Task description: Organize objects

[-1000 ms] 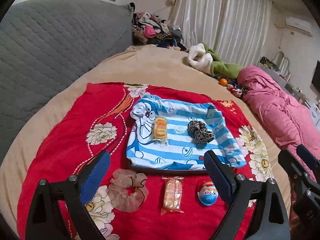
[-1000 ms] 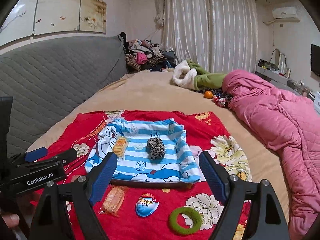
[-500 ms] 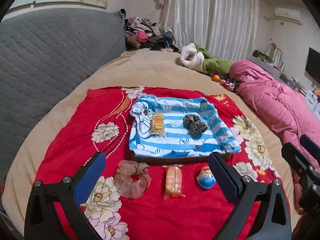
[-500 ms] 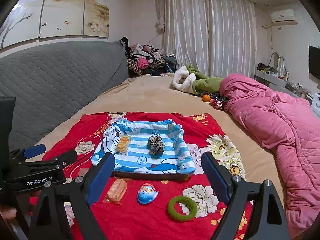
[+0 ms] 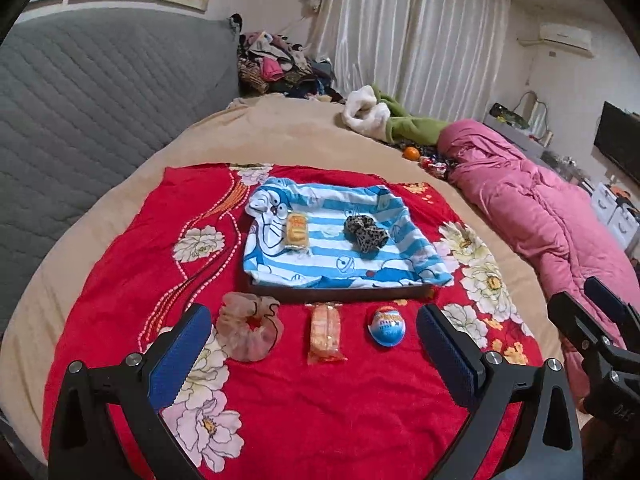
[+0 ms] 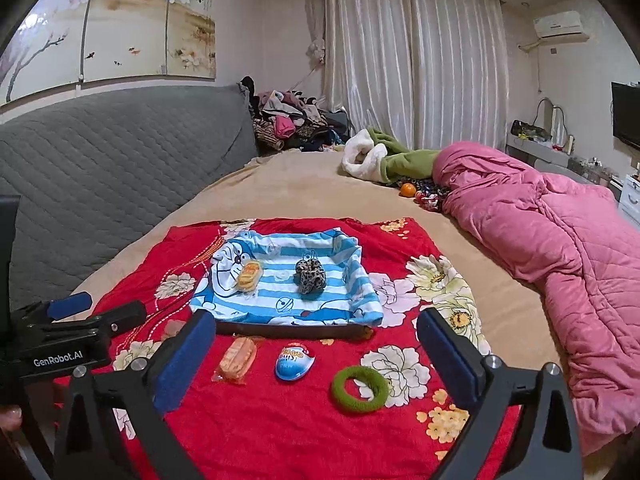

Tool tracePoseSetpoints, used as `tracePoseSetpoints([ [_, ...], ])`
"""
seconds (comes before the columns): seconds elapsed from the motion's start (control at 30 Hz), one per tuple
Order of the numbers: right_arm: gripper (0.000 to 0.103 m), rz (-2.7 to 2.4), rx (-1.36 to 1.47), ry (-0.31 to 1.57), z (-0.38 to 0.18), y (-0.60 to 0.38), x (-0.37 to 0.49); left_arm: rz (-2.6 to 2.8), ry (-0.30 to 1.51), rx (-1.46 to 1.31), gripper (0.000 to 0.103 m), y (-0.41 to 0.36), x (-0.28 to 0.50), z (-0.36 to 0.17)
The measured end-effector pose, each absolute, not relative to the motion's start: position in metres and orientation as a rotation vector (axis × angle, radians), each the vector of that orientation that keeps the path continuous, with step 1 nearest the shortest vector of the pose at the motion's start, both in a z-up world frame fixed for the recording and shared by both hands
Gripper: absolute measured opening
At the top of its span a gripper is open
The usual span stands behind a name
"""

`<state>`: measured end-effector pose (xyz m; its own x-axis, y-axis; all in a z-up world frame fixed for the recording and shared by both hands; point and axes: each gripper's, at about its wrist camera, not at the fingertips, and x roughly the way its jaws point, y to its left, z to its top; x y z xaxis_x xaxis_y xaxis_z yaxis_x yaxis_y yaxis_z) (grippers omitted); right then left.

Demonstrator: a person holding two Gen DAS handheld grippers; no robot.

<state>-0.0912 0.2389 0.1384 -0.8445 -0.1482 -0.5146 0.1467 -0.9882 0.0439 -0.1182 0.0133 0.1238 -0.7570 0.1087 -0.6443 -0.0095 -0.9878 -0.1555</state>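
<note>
Left wrist view: both grippers drawn back from tray (image 5: 336,294); left gripper (image 5: 314,330) fingers spread, empty; right gripper (image 6: 316,334) opening, empty; snack (image 5: 298,231), leopard scrunchie (image 5: 365,233) inside; pink scrunchie (image 5: 250,330), egg (image 5: 386,326) still outside.

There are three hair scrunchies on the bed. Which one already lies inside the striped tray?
The leopard-print scrunchie lies inside the tray. The pink scrunchie and the green scrunchie lie on the red blanket in front of it.

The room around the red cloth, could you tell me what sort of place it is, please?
Most likely a lived-in bedroom: a wide bed with a pink quilt, a grey padded headboard, and curtains.
</note>
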Motion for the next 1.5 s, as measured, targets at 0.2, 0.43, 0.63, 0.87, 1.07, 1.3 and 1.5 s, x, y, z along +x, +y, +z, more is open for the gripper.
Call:
tracePoseSetpoints([
  [0.2, 0.102, -2.879, 0.798, -0.017, 0.138, 0.243, -0.08, 2.879, -0.192, -1.07, 0.102, 0.015, -0.105, 0.119],
  [0.43, 0.102, -2.868, 0.766, -0.044, 0.139, 0.243, -0.066, 2.871, -0.18, -1.056, 0.102, 0.009, -0.091, 0.114],
  [0.63, 0.102, -2.875, 0.736, -0.013, 0.138, 0.235, -0.051, 2.943, -0.072, -1.047, 0.102, 0.008, -0.074, 0.113],
  [0.87, 0.102, -2.859, 0.754, -0.015, 0.126, 0.228, -0.039, 3.002, -0.104, -1.03, 0.102, 0.001, -0.057, 0.112],
  [1.07, 0.102, -2.866, 0.764, -0.005, 0.119, 0.226, -0.032, 3.012, -0.094, -1.06, 0.102, 0.0, -0.051, 0.101],
  [1.3, 0.102, -2.865, 0.753, 0.012, 0.107, 0.222, -0.027, 3.027, -0.093, -1.079, 0.102, -0.002, -0.047, 0.083],
  [1.5, 0.102, -2.847, 0.791, 0.017, 0.092, 0.219, -0.03, 3.045, -0.08, -1.039, 0.102, -0.007, -0.046, 0.073],
])
